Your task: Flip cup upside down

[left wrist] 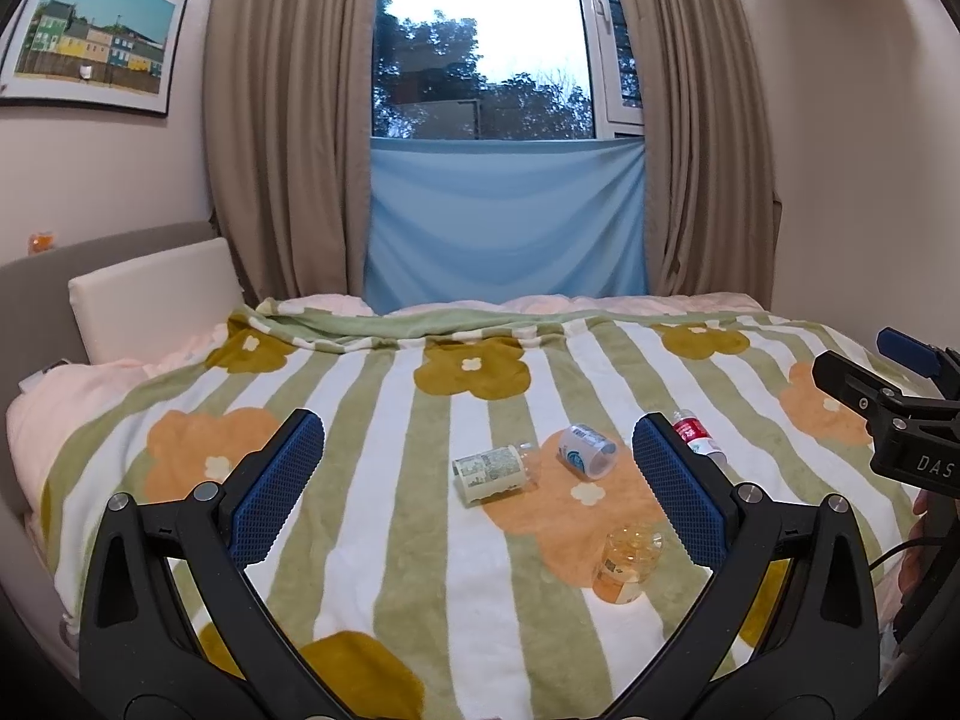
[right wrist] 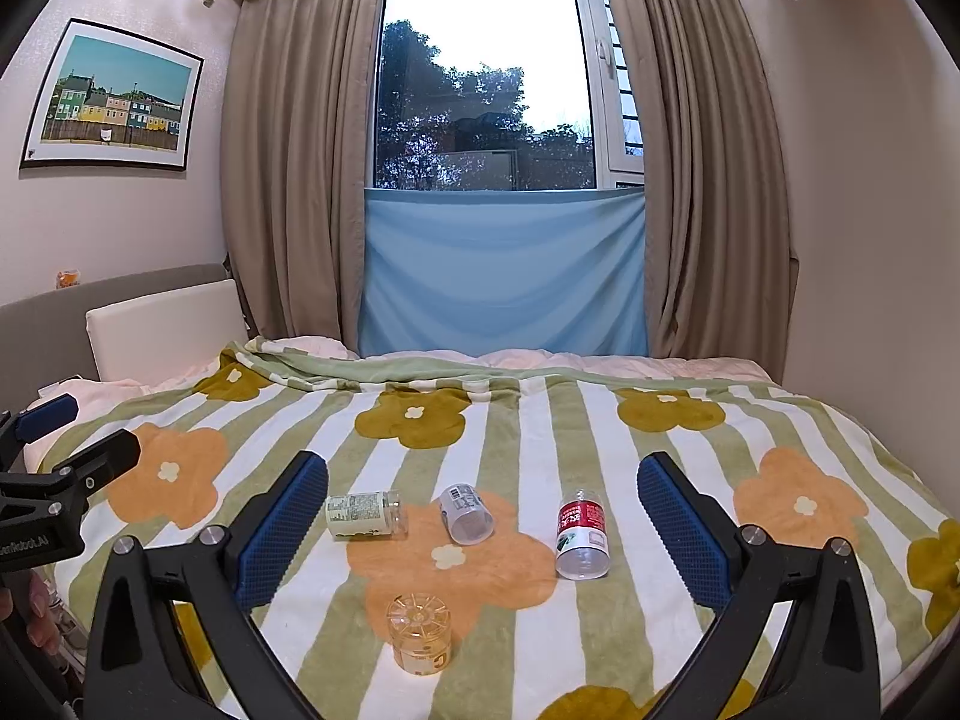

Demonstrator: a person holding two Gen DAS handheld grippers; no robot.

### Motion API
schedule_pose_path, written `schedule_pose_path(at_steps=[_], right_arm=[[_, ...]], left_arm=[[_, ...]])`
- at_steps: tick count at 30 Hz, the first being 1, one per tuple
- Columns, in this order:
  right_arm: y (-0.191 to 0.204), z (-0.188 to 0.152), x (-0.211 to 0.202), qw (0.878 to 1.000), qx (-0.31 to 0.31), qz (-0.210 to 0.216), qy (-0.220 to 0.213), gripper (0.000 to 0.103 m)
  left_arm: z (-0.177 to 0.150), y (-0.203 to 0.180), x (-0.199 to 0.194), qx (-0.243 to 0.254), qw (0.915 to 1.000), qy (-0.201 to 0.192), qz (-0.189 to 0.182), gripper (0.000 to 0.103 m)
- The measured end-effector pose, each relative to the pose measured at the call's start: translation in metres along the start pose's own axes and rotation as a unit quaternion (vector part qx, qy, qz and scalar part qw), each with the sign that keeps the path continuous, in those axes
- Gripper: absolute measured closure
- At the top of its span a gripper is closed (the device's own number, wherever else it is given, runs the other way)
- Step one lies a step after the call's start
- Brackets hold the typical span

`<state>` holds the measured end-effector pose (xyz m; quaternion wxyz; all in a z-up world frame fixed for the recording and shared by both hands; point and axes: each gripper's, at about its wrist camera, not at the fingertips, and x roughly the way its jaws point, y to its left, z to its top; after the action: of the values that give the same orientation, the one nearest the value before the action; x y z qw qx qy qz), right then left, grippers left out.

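Several clear plastic cups sit on a flowered striped blanket. A small yellowish cup stands base up nearest me; it also shows in the left wrist view. A green-labelled cup, a grey-labelled cup and a red-labelled cup lie on their sides. My left gripper is open and empty above the blanket. My right gripper is open and empty too. Each gripper shows at the edge of the other's view.
The bed fills the foreground, with a white pillow and grey headboard at the left. Beige curtains and a blue cloth hang behind the bed. A wall stands at the right.
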<state>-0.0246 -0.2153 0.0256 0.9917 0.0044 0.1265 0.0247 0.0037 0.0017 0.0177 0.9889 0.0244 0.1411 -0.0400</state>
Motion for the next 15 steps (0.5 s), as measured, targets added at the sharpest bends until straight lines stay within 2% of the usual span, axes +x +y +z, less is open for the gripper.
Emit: schedule_pose_path(at_steps=[15], right_arm=[[-0.0026, -0.0007, 0.0003, 1.0, 0.001, -0.001, 0.001, 0.0]], left_arm=[[0.0003, -0.0005, -0.0016, -0.002, 1.0, -0.008, -0.003, 0.0]])
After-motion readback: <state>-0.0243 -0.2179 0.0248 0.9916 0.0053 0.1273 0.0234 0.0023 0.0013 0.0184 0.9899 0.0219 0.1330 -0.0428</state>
